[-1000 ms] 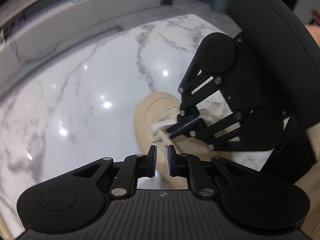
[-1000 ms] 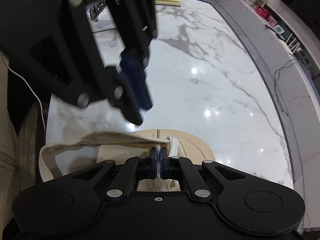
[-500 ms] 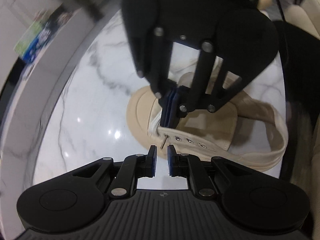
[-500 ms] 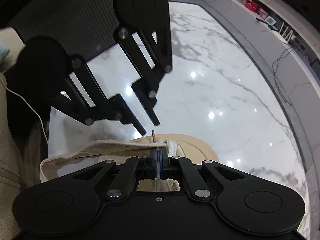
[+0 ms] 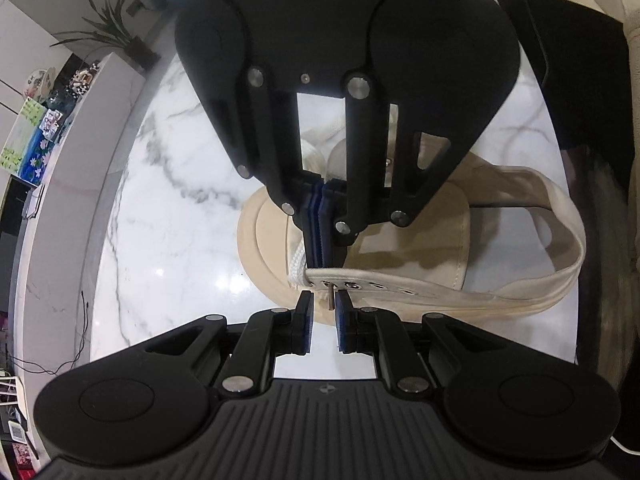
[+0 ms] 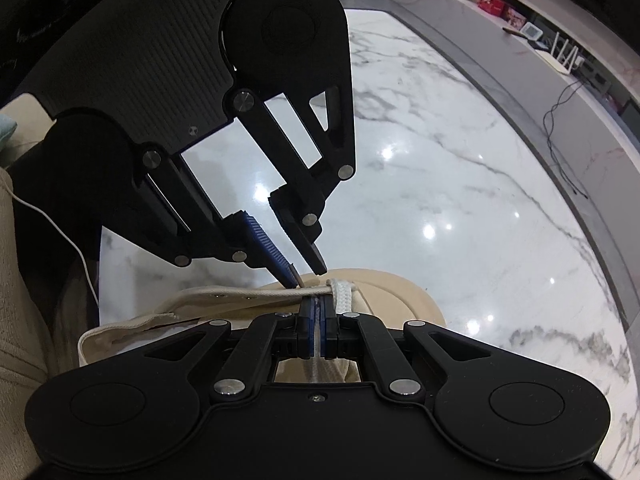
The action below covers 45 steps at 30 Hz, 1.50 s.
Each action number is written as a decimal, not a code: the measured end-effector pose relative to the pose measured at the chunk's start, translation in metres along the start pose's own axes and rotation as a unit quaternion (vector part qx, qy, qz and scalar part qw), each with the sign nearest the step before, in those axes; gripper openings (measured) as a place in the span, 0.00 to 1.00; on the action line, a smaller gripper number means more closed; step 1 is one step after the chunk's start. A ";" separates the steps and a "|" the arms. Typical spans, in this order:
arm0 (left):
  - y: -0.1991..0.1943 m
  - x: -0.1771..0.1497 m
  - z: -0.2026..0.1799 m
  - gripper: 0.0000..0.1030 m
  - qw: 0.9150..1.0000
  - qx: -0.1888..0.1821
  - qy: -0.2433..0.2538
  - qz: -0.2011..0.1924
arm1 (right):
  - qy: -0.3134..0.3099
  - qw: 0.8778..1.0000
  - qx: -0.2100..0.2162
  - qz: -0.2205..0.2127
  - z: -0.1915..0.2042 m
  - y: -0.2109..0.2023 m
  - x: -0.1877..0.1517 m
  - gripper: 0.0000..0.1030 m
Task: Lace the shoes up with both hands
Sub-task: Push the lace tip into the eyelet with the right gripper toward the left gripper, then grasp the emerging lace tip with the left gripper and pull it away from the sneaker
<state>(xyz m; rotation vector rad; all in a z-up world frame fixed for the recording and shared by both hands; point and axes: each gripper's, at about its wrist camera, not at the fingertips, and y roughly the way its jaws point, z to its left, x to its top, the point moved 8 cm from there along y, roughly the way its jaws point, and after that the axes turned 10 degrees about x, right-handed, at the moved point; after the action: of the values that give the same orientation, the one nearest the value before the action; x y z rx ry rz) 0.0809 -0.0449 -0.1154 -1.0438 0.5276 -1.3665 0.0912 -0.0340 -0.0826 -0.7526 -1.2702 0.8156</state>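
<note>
Left gripper (image 5: 323,311): jaws slightly parted around lace tip (image 5: 330,298), not pinching. Right gripper (image 6: 316,312): clamped tight on white lace (image 6: 343,291). Beige shoe (image 5: 420,248) on marble table (image 5: 180,240), near its front edge.

You're in a home living room: ahead of the jaws lies a glossy marble table (image 6: 460,168), beyond it a long low console (image 6: 568,72) with a router (image 6: 562,60), cables and knick-knacks, and a potted plant (image 5: 116,36) far left.
</note>
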 end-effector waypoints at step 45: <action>-0.101 -0.124 0.038 0.01 0.953 0.146 -0.223 0.146 | 0.311 0.937 -0.101 -0.119 0.033 -0.058 -0.080 0.08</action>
<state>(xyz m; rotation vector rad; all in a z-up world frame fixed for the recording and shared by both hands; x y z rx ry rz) 0.0357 0.0957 -0.0440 -0.9471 0.1282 -0.8768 0.0562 -0.1315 -0.0692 -0.9095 -0.8471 0.2122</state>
